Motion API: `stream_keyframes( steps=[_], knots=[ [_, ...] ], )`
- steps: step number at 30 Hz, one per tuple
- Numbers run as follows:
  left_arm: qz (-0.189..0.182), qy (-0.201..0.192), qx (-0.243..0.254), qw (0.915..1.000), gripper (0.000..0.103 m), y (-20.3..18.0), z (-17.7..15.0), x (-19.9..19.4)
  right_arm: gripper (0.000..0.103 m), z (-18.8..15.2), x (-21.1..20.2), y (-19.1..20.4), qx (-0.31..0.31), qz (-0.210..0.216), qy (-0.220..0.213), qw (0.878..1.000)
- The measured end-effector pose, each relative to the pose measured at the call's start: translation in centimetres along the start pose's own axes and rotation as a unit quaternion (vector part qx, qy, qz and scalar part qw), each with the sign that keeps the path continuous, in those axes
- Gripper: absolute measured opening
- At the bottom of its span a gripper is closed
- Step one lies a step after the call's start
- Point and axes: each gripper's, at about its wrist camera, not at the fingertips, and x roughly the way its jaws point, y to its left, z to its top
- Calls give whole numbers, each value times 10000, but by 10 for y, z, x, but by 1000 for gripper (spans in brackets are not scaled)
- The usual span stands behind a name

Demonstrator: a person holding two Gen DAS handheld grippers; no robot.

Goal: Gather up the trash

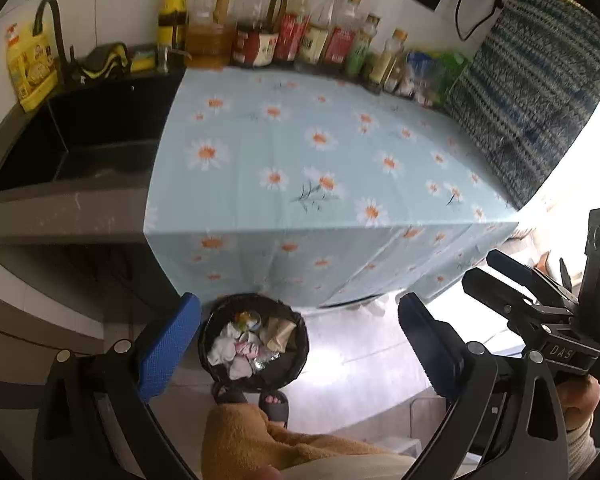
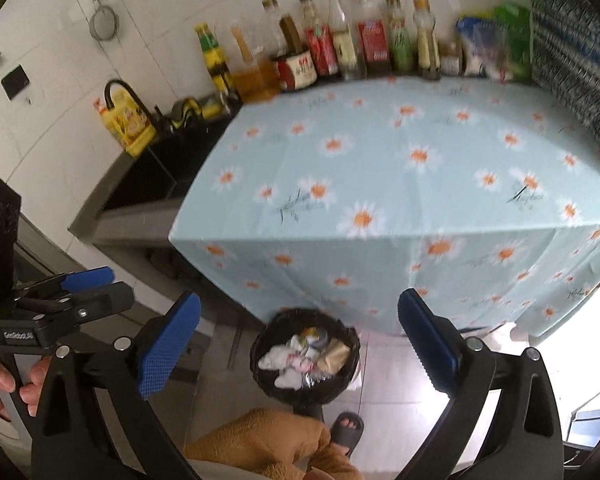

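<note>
Little legible text. "DAS" in white letters on the black clamp (image 1: pixel 556 350) of the right gripper, seen from the left wrist view. A white brand mark on the black clamp (image 2: pixel 18 335) of the left gripper in the right wrist view, too blurred to spell out. Red jar label (image 2: pixel 298 68) shows white characters, unreadable. Bottle labels (image 1: pixel 292 38) and yellow packet (image 1: pixel 30 66) carry print, too small and blurred to read.

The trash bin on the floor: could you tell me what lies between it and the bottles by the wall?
Only the daisy-print tablecloth, bare between bin and bottles, in both views.
</note>
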Motion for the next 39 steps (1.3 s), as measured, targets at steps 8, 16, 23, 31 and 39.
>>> stream_keyframes(
  steps=[8,16,23,31,39],
  knots=[
    [54,-325,243,9992,96,-8,19,-37,98,28,-47,11,-257,-118,-553,9981],
    [94,-585,401,9974,96,-12,35,-60,98,54,-71,26,-376,-176,-978,9943],
    [112,-692,392,9968,96,-11,43,-68,98,65,-75,29,-298,-216,-968,9946],
    [56,-753,465,9961,96,-15,44,-69,98,67,-76,29,-316,-263,-953,9946],
    [155,-736,491,9960,96,-21,45,-67,98,67,-72,20,-230,-262,-920,9951]
  ],
)
